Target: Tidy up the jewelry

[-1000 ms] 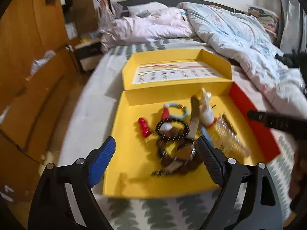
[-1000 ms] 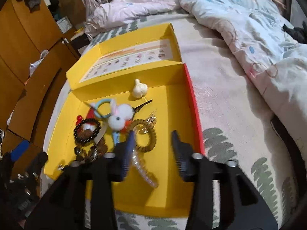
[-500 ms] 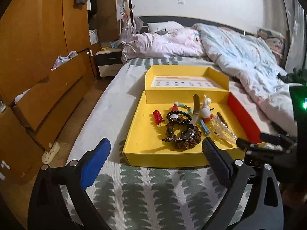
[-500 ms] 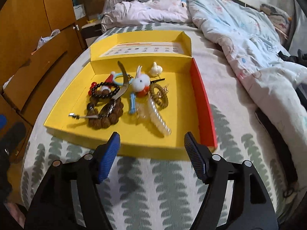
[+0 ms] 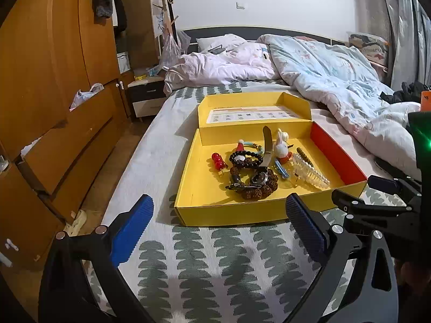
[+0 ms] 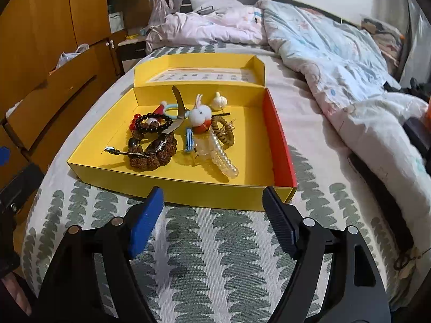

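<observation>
Right wrist view: tangled jewelry (image 6: 172, 134) heaped, yellow box (image 6: 188, 188).

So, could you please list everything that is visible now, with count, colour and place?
box: one, yellow with a red right wall, open on the bed
bead bracelets: at least two, black and brown, left of the heap in the box
watch: one, dark, on the brown beads
rabbit charm: one, white, middle of the box
hair clip: one, blue, below the rabbit
coil tie: one, brown, right of the rabbit
clear claw clip: one, at the front right of the heap
quilt: one, pale blue, right of the box
left gripper: fingers blue, open, empty
right gripper: fingers blue, open, empty
</observation>
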The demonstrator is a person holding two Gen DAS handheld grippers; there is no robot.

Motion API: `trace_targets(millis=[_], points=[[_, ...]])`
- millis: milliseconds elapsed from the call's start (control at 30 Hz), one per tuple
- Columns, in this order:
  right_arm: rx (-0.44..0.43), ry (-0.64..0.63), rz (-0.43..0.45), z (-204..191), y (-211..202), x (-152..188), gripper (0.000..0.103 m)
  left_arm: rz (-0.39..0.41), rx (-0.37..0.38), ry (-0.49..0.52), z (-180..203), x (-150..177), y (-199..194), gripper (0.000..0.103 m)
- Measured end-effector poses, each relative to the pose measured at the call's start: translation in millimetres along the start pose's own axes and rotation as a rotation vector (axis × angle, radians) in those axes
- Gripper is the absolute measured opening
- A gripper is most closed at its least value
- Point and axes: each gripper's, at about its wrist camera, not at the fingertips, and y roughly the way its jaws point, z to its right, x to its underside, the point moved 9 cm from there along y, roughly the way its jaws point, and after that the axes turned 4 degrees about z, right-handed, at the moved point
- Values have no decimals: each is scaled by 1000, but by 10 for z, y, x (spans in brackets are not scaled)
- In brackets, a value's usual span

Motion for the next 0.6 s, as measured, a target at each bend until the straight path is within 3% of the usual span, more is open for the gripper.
trace_targets(millis=[233,600], points=[[16,-56,-29,-73,62,101,78,-24,-15,17,35,53,35,97],[26,-66,2,-60,-42,84,81,-55,-12,10,53,130,65,97]])
